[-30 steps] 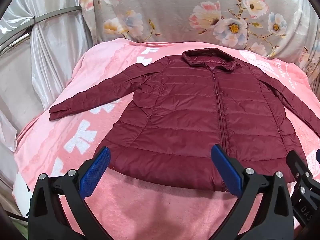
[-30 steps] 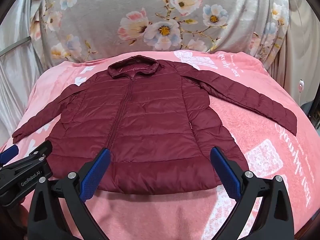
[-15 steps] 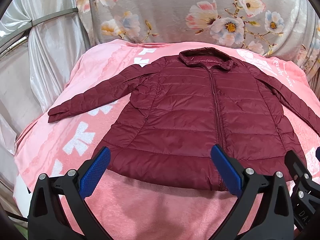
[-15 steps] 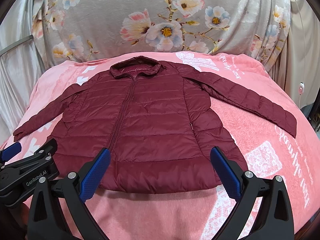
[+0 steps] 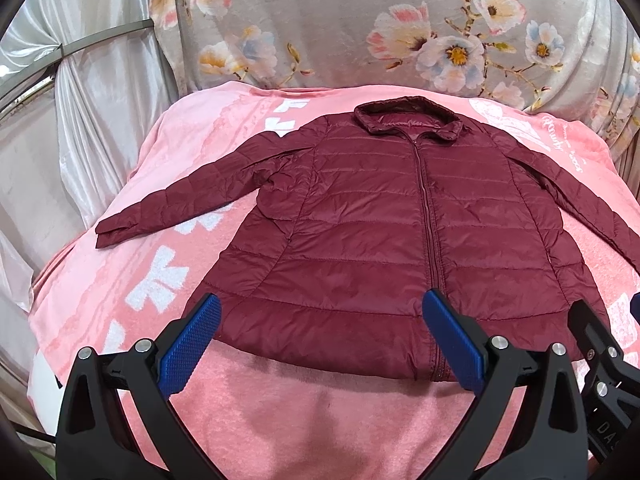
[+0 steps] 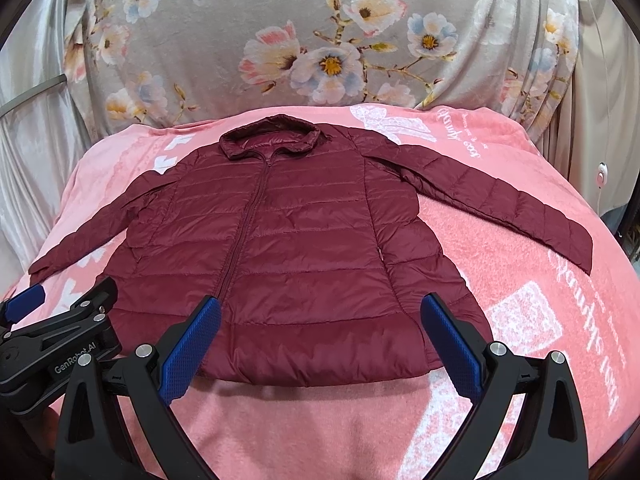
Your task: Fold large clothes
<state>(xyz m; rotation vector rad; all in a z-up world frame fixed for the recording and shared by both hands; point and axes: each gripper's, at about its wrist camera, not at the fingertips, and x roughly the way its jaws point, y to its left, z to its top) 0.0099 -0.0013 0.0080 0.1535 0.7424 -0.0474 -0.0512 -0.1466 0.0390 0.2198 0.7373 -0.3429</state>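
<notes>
A maroon quilted jacket (image 5: 384, 224) (image 6: 288, 240) lies flat and zipped on a pink blanket (image 5: 328, 412), hood at the far end, both sleeves spread out. Its left sleeve (image 5: 180, 204) reaches toward the blanket's left edge. The right sleeve (image 6: 500, 200) stretches off to the right. My left gripper (image 5: 320, 340) hovers open above the near hem with nothing between its blue pads. My right gripper (image 6: 318, 340) is open too, over the hem's right half, empty. In the right wrist view the left gripper's body (image 6: 56, 344) shows at the lower left.
A grey floral cloth (image 6: 320, 40) hangs behind the blanket. Pale satin drapes (image 5: 80, 100) with a metal bar stand at the left. At the far right, a white cord with a small switch (image 6: 601, 176) hangs beside the blanket's edge. Bare blanket (image 6: 540, 340) lies right of the jacket.
Both grippers have drifted slightly, so the jacket sits a little lower and more central in each view. The jacket has not moved, and both grippers stay open.
</notes>
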